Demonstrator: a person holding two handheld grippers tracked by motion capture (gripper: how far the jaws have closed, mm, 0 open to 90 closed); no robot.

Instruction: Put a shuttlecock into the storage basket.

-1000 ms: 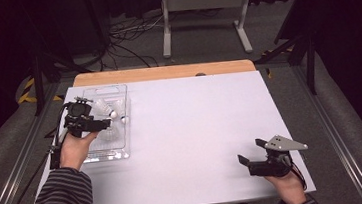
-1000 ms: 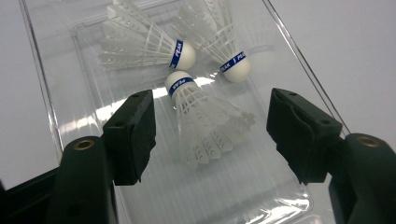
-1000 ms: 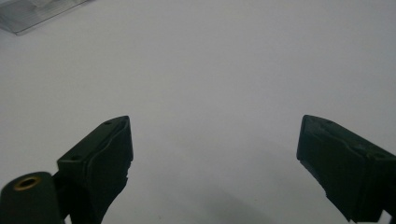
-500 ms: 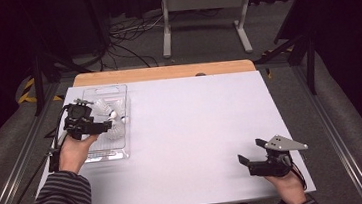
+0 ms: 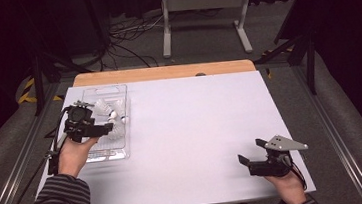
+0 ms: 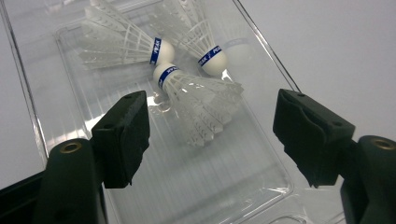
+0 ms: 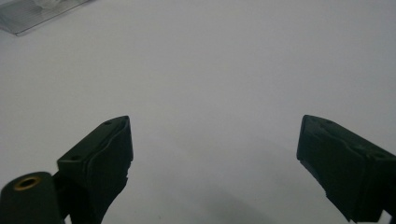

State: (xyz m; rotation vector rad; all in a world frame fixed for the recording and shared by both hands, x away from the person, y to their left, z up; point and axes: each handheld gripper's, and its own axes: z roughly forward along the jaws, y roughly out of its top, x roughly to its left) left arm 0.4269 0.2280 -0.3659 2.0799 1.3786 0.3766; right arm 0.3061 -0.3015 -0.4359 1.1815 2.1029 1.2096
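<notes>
Shuttlecocks sit in my clear plastic tray [image 6: 37, 121], three of them: the nearest shuttlecock [image 6: 198, 100] lies with its cork toward the far end and its skirt fanned toward me, and the two others [image 6: 126, 44] rest just beyond, their corks close together beside its cork. From the high view the tray [image 5: 104, 153] lies at the left side of the table, near the far edge. My left gripper [image 6: 210, 135] hangs over the tray with the nearest shuttlecock ahead of and between its jaws, and those jaws have just been opening; they now stand wide apart, touching nothing, with no feather pinched between the pads. Compared with a second ago the left hand [image 5: 73, 155] has drawn back a little toward me along the tray, while the shuttlecocks lie in the same cluster. I read that as a release or a widening ahead of a fresh pick, so the nearest one looks like the next candidate. My right gripper [image 5: 255, 161] rests well apart at the near right corner, jaws spread and empty over bare surface, where it was a second ago. The table [image 5: 197, 130] is a white sheet on a wooden board [image 5: 161, 72]. Beyond it the room is dark, with cables [image 5: 127, 34] on the floor and a pale metal stand [image 5: 203, 9].
</notes>
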